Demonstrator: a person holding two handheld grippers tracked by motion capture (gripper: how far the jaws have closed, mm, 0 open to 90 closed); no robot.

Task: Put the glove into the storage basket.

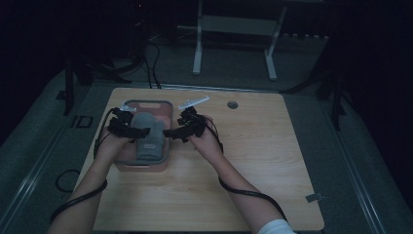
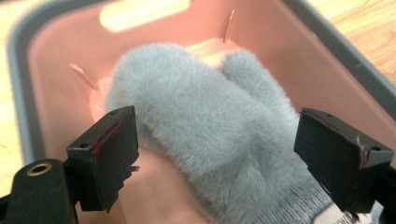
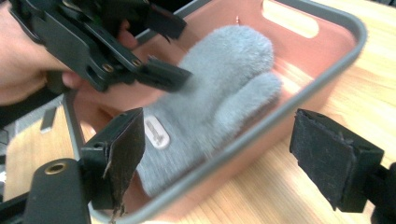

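High view: a grey fuzzy mitten [image 1: 148, 136] lies inside a pink bin [image 1: 168, 109] with a grey rim, which sits on the bench [image 1: 253, 161]. The left hand-held gripper [image 1: 144, 131] reaches in from the bin's left side and the right hand-held gripper [image 1: 168, 132] from its right, their tips close on either side of the mitten. Both forearms run back toward the near edge of the bench, wrists bent inward so the tools point at each other. Judging from this, the mitten is already in the bin, and what remains is either to settle it or to let go and pull back; which of the two cannot be told.

Left gripper view: the left hand-held gripper's jaws stand wide apart, gripping nothing. The mitten [image 2: 210, 135] lies between and just beyond them, fingertip end away, ribbed cuff nearest the right-hand jaw. The pink bin wall [image 2: 60, 60] rises behind it.

Right gripper view: the right hand-held gripper's jaws are also spread wide and empty, hovering over the bin's near rim [image 3: 261, 126]. The mitten [image 3: 219, 88] lies ahead of the left-hand jaw, a small white tag on its cuff. Beyond it, the left hand-held gripper [image 3: 170, 49] hangs over the cuff end with its jaws parted, seemingly not touching the fabric.
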